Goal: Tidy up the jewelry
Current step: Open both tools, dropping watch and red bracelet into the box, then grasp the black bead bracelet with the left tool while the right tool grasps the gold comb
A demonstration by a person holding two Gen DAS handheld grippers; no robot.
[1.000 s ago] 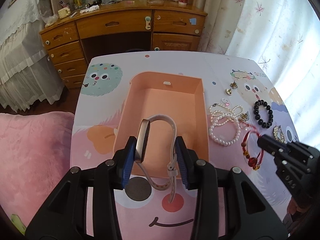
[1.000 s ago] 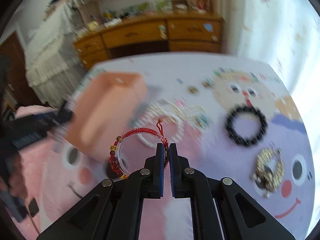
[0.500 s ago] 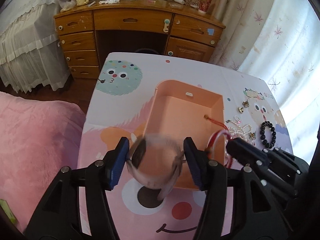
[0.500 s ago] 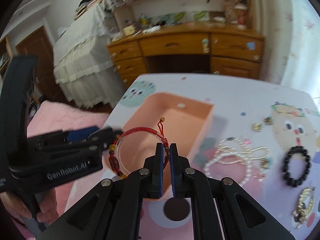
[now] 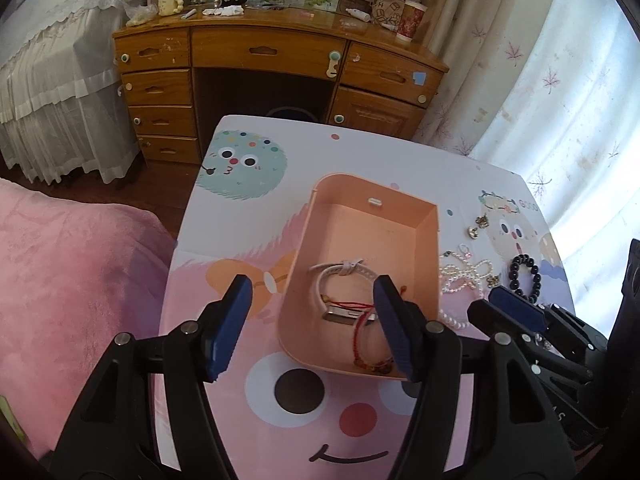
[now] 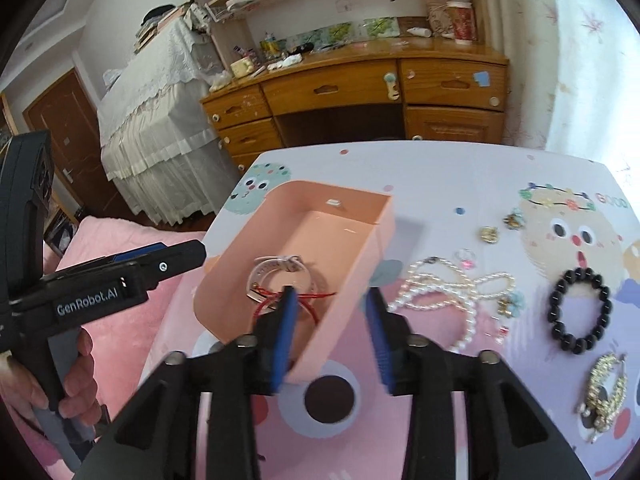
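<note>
An orange box (image 5: 428, 240) (image 6: 360, 272) sits on the cartoon-print table. Inside it lie a white-strap watch (image 5: 340, 276) (image 6: 276, 266) and a red bead bracelet (image 5: 366, 344) (image 6: 308, 300). My left gripper (image 5: 312, 324) is open and empty above the box's near end. My right gripper (image 6: 330, 332) is open and empty above the box's near right corner; it also shows in the left wrist view (image 5: 516, 308). To the right of the box lie a pearl necklace (image 6: 460, 292) (image 5: 464, 276), a black bead bracelet (image 6: 580, 316) (image 5: 526, 278) and a gold piece (image 6: 604, 392).
Small charms (image 6: 490, 234) and a ring (image 6: 466, 258) lie behind the pearls. A wooden desk (image 5: 276, 68) stands beyond the table, a pink bedspread (image 5: 68, 280) to the left, curtains (image 5: 560, 80) to the right.
Both grippers have opened. The watch left my left gripper and the red bracelet left my right gripper; both now lie in the box. Both grippers have risen and pulled back.
</note>
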